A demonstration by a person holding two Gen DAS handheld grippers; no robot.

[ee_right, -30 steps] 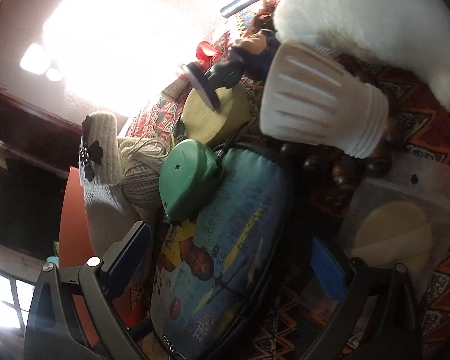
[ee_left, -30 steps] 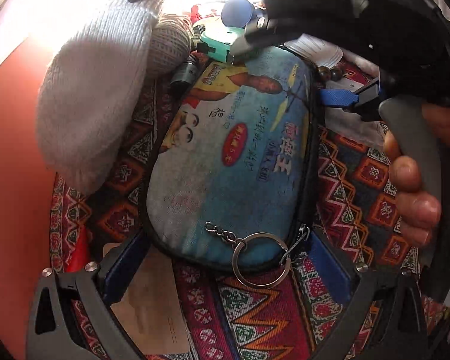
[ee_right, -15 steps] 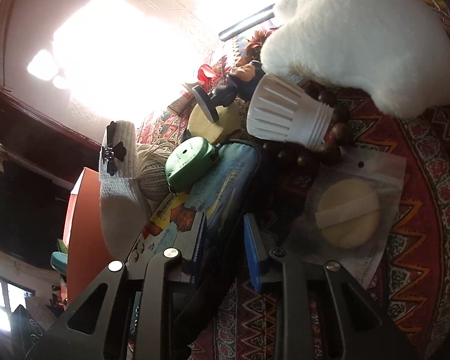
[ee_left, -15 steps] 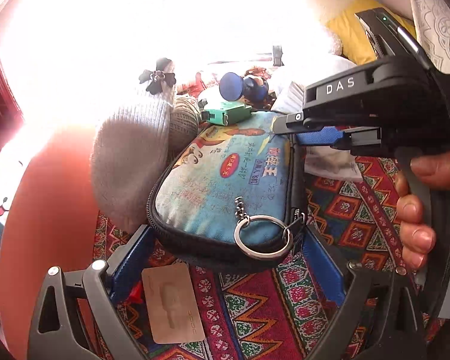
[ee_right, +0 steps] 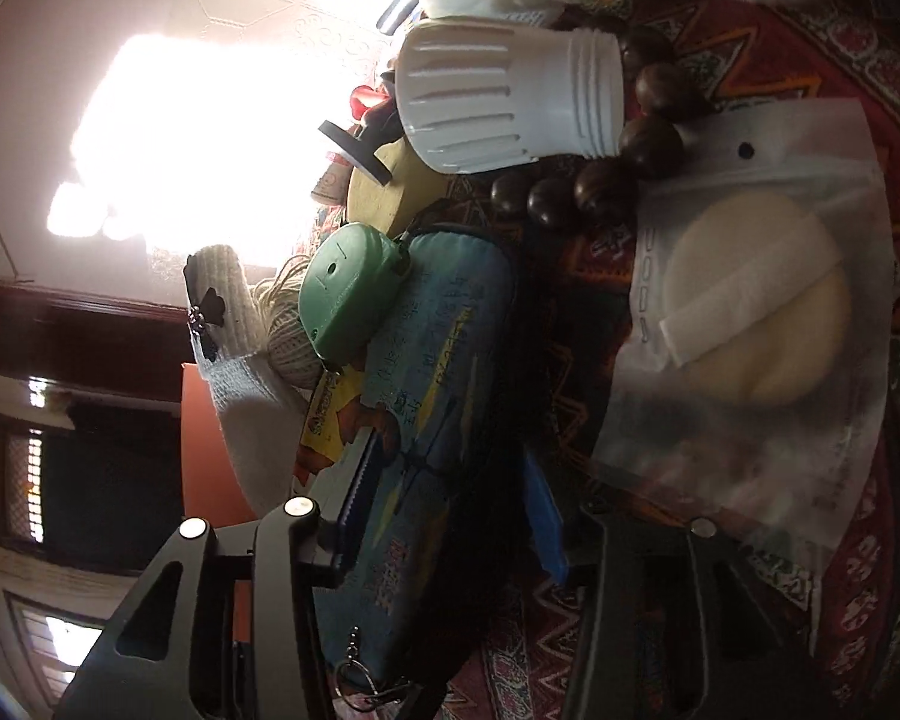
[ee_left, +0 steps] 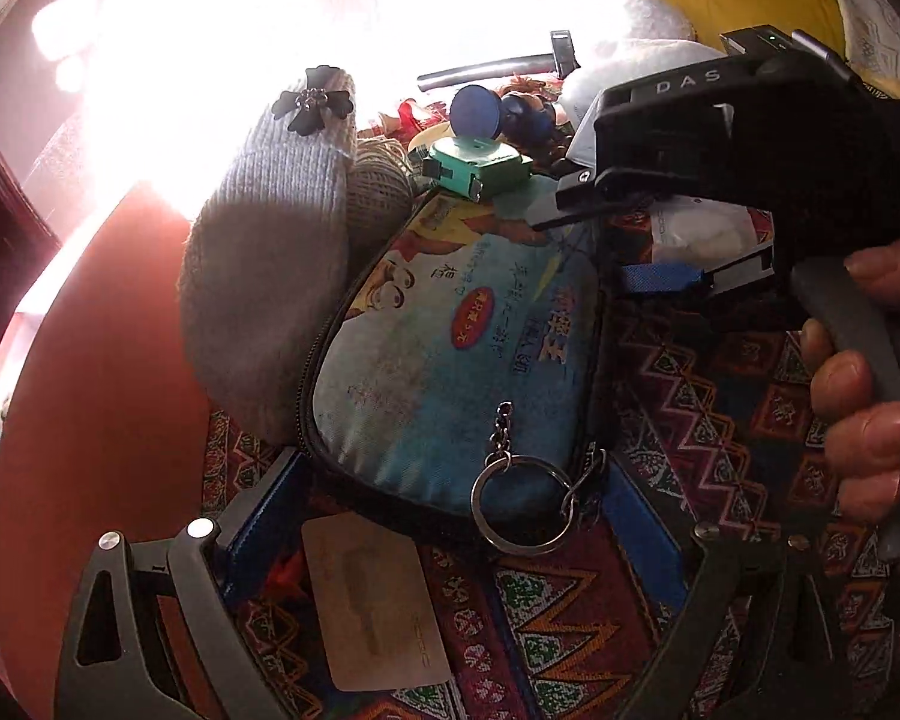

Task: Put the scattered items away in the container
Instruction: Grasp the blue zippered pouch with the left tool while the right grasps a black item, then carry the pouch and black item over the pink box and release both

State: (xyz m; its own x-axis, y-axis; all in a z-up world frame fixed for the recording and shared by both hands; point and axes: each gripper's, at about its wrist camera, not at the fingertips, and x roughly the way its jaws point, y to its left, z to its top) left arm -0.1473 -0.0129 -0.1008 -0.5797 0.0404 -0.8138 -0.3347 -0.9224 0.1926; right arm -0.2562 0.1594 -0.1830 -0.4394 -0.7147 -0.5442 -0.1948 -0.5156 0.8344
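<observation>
Nearest the left wrist camera, the left gripper [ee_left: 447, 507] is straddling the near end of the printed zip pouch [ee_left: 450, 330]. Its jaws are standing wide and are closing, with the pouch end and its key ring [ee_left: 522, 504] between the pads, which are not yet pressing. The pouch is lying flat on the patterned cloth [ee_left: 720, 420], partly over a tan card [ee_left: 378, 600], with a knitted hat [ee_left: 270, 252] leaning on its left edge. To do this pickup well, the left pads should probably be meeting the padded body itself, not the loose ring or chain, and should be staying clear of the card so it is not dragged along. Further up, the right gripper [ee_right: 450, 498], held by the person's hand [ee_left: 858, 408], is reaching over the pouch's right edge; its jaws are opening with that zipped edge between them, and whether the pads are pressing cannot be told. It seems to be resetting its bite, and a deeper hold on the edge would likely be giving a steadier two-handed lift. Beyond, a green tape measure [ee_left: 480, 171] is resting on the pouch's far end beside a twine ball [ee_left: 378, 192]; lifting level and slowly should be letting it slide off gently. I cannot tell where the container is; the orange surface [ee_left: 90, 390] to the left may be part of it.
</observation>
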